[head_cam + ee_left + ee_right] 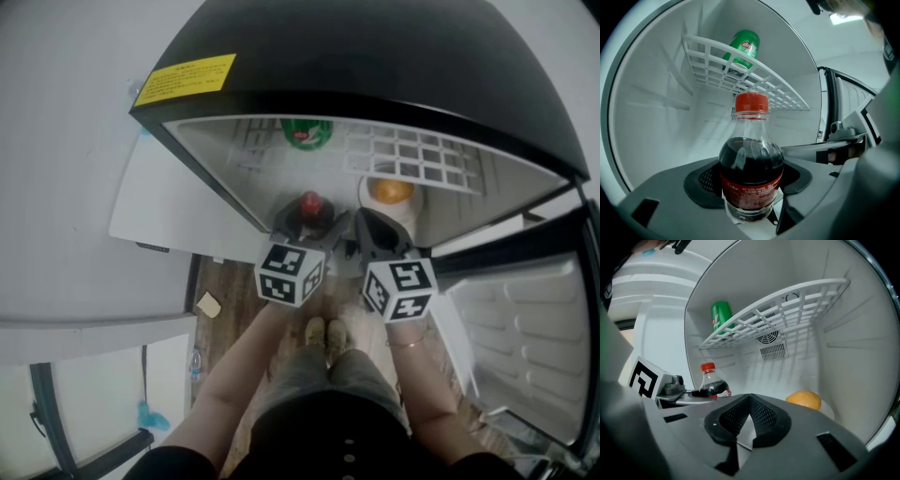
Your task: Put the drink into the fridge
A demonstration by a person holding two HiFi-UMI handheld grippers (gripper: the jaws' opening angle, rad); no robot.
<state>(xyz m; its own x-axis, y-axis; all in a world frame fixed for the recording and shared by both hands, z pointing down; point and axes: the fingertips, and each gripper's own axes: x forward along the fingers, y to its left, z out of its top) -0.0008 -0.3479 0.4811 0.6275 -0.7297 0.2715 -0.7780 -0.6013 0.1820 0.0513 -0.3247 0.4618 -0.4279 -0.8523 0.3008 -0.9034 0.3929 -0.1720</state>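
**Cola bottle gripped at the fridge mouth**

The left gripper (309, 218) clamps the cola bottle (751, 164) low on its body. The bottle is upright, just inside the open fridge (375, 56), under the wire shelf (754, 82). The right gripper (749, 414) is beside it, pads pressed together and empty. A green can (744, 47) sits on the shelf and an orange (804, 399) lies lower right. Bare white floor lies ahead of the bottle.

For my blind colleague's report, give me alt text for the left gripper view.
The left claw grips an upright, red-capped cola bottle inside a white fridge. Behind and above it, a green can sits on a white wire shelf.
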